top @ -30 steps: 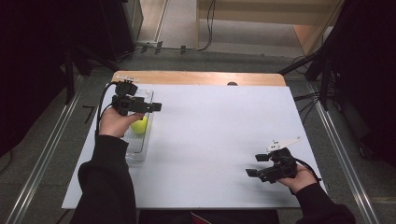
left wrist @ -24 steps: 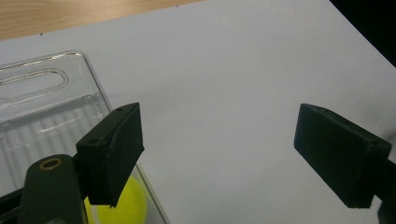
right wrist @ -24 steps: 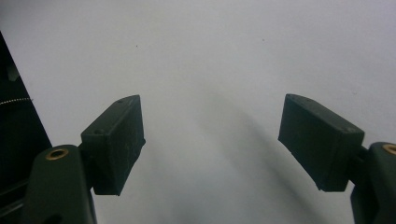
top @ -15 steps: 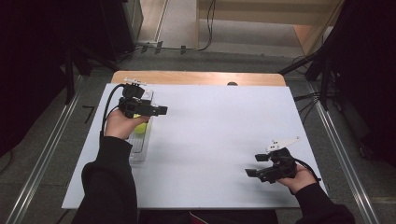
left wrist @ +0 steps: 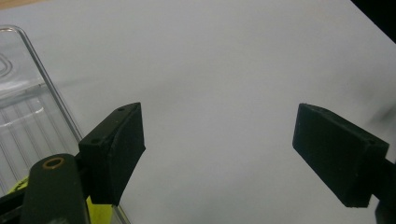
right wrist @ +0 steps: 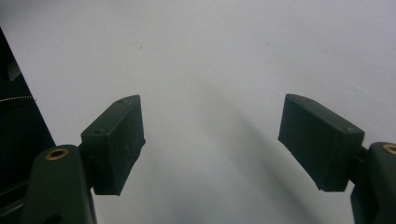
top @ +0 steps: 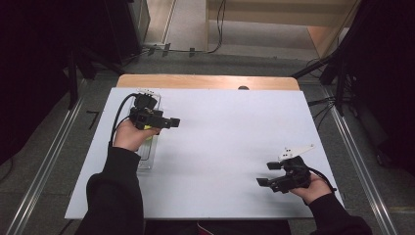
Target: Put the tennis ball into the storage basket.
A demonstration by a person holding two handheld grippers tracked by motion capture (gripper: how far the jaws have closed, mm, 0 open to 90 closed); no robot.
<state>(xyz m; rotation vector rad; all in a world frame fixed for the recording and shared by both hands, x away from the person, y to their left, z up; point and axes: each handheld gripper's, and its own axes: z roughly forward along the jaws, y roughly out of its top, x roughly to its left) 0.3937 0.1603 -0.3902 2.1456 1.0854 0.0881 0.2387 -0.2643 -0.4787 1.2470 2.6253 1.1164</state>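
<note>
Grippers rest at opposite sides of the white, matt table sheet (top: 220, 147), both released. The left black two-jaw gripper (top: 171, 122) hovers over the clear ribbed plastic tray (top: 145, 159) lying along the sheet's left edge, its blocky jaws wide apart with only bare sheet between them; they have just been closing a little on nothing. The small round yellow-green ball (left wrist: 100, 212), glossy and smooth, sits in that tray right under the hand, so it seems to have been dropped there on purpose, the raised transparent rim keeping it from rolling off. The right black two-jaw gripper (top: 262, 182) waits near the sheet's front right corner, jaws spread and holding nothing, probably parked clear of the work.
</note>
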